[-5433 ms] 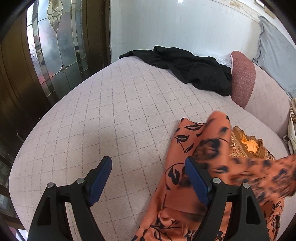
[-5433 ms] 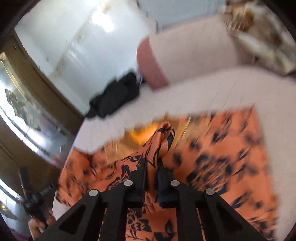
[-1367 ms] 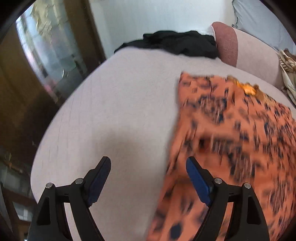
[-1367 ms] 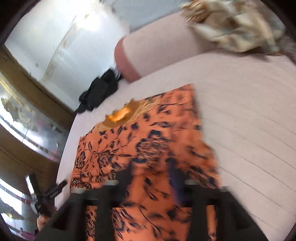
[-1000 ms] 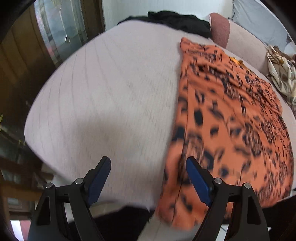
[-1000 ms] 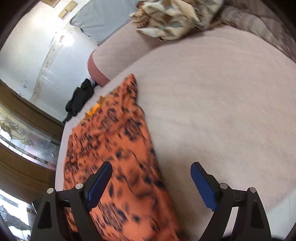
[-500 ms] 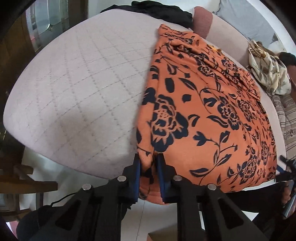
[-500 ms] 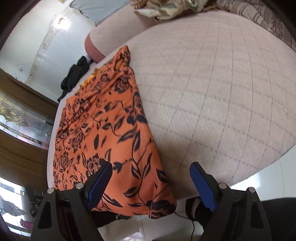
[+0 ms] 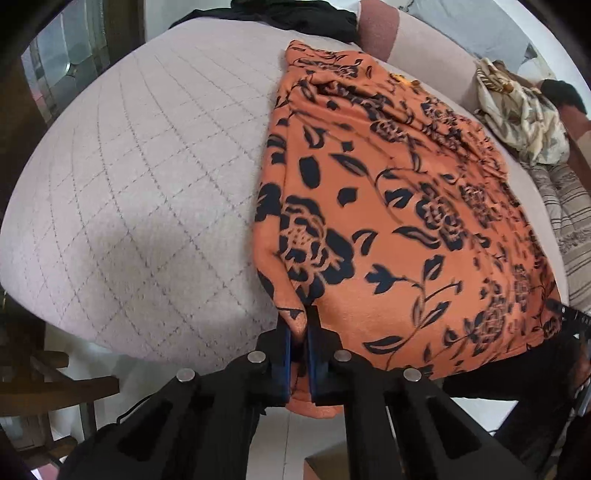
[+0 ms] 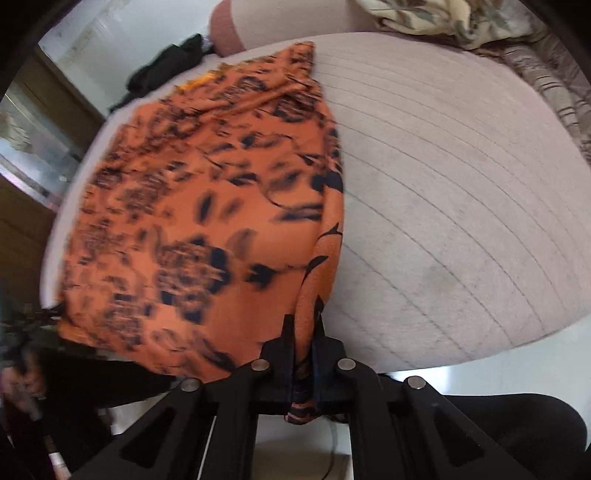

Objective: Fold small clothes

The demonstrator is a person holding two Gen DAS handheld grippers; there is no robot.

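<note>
An orange garment with a black flower print [image 9: 399, 206] lies spread on the pale quilted bed [image 9: 147, 177], its near hem hanging over the bed's front edge. My left gripper [image 9: 300, 332] is shut on the near left corner of that hem. In the right wrist view the same orange garment [image 10: 207, 206] fills the left half, blurred. My right gripper [image 10: 303, 343] is shut on its near right corner, with cloth bunched between the pads and hanging below them.
A black garment [image 9: 291, 14] lies at the bed's far edge beside a pink bolster [image 9: 380, 33]. A cream patterned cloth [image 9: 521, 110] sits at the far right by a striped blanket [image 9: 569, 206]. A glass-panelled wooden door [image 9: 55, 70] stands at left.
The right gripper's open jaws came in over the garment's near right corner and shut on it. The left gripper stayed shut on the left corner and shifted slightly.
</note>
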